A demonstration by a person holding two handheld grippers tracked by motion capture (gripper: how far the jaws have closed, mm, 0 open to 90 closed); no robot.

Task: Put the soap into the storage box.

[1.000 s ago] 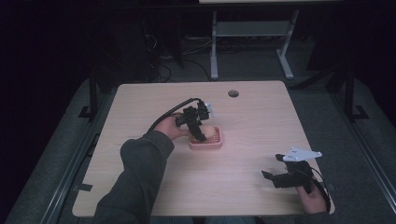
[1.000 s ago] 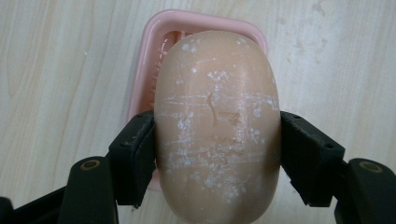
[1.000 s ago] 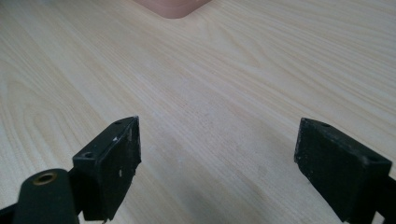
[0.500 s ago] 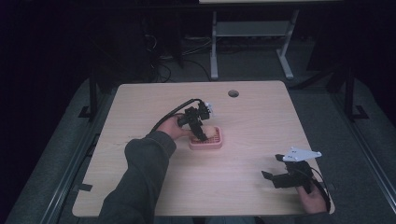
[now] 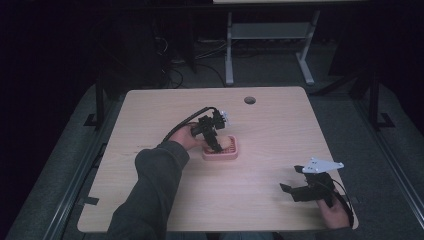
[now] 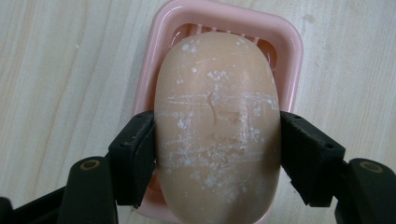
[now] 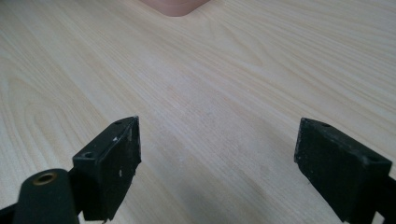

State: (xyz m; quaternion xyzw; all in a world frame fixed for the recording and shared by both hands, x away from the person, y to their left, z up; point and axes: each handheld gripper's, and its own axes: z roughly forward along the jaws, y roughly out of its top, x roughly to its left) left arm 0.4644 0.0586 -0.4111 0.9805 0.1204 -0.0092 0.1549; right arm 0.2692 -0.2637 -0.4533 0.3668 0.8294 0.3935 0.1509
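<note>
Near the middle of the high view, the left gripper (image 5: 216, 144) points down from a sleeved forearm reaching up from the bottom edge. Its jaws clamp the long sides of a peach soap bar (image 6: 217, 126), which sits over a pink soap dish (image 6: 292, 44) on the wooden table (image 5: 280, 125). The bar hides most of the dish. At lower right, the right gripper (image 5: 292, 186) rests low, jaws wide apart with nothing between; its hand is cut off by the frame.

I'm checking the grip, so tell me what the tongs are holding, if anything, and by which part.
The left tongs clamp the bar of soap across its long sides, over the pink soap dish. The right tongs stand open, holding nothing.
</note>
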